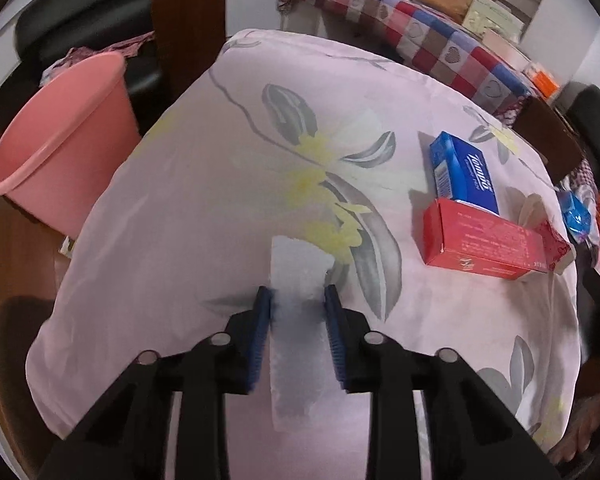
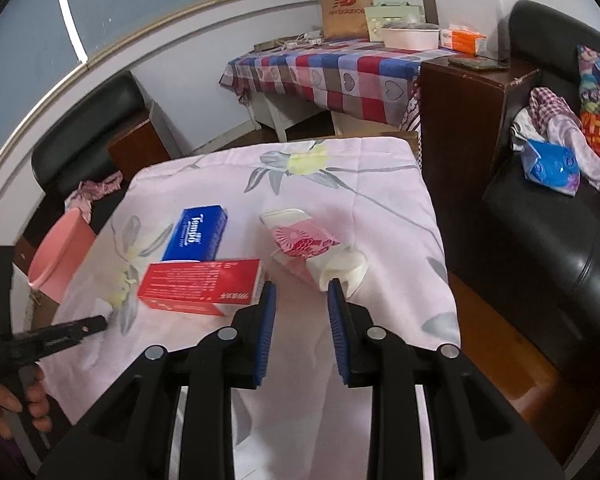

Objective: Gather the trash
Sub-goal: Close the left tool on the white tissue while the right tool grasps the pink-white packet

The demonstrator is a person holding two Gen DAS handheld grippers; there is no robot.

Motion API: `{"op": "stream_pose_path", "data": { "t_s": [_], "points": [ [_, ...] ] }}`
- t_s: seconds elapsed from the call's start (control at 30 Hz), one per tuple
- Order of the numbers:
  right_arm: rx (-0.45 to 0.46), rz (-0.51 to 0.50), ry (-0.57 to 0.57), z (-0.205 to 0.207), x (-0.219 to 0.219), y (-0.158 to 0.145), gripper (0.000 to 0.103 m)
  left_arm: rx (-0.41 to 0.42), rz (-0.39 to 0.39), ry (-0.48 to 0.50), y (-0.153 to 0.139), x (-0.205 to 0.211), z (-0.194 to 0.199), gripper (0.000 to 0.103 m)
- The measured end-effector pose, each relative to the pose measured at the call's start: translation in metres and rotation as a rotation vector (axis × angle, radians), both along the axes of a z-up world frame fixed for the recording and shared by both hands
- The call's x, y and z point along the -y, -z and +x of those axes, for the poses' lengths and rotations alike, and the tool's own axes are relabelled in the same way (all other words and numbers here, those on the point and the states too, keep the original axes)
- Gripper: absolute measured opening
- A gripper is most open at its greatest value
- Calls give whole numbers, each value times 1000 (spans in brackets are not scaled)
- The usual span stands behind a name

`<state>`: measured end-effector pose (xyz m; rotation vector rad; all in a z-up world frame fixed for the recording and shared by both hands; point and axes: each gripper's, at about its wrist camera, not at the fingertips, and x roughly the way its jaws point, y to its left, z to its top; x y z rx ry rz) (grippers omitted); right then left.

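Observation:
A white tissue sheet [image 1: 298,320] lies on the pink flowered tablecloth [image 1: 220,200] between the fingers of my left gripper [image 1: 297,294]; the jaws stand apart at its sides, not closed on it. A blue Tempo box [image 1: 464,172] and a red box [image 1: 488,244] lie to the right. In the right wrist view my right gripper [image 2: 302,290] is open and empty above the cloth [image 2: 380,208], between the red box [image 2: 200,284] and a pink-and-white paper cup [image 2: 312,244] lying on its side. The blue box [image 2: 196,232] is behind. The left gripper [image 2: 80,326] shows at far left.
A pink bin [image 1: 60,140] stands off the table's left edge, also visible in the right wrist view [image 2: 60,256]. A black sofa [image 2: 560,220] with clothes sits right. A checkered table [image 2: 332,68] with bags stands behind. A dark wooden cabinet [image 2: 460,120] is beside the table.

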<state>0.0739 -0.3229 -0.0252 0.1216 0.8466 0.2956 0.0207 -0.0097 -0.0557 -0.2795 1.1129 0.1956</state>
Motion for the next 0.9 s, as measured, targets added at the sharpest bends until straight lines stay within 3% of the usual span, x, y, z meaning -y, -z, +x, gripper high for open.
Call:
{"op": "stream_pose_path", "data": {
  "t_s": [0.23, 0.3, 0.4, 0.57, 0.7, 0.9],
  "points": [
    [-2, -15, -38, 7, -7, 1, 29, 59, -8, 27, -5, -13, -4, 26],
    [-5, 2, -78, 7, -14, -2, 38, 84, 1, 29, -9, -18, -5, 26],
    [-1, 17, -126, 7, -26, -6, 40, 115, -20, 29, -14, -25, -6, 26],
    [8, -10, -96, 27, -26, -12, 40, 148, -29, 31, -21, -34, -9, 26],
    [-46, -98, -126, 58, -31, -7, 46, 146, -53, 27, -19, -41, -9, 26],
    [-134, -247, -218, 83, -49, 12, 47, 128, -84, 28, -11, -46, -10, 26]
  ]
}}
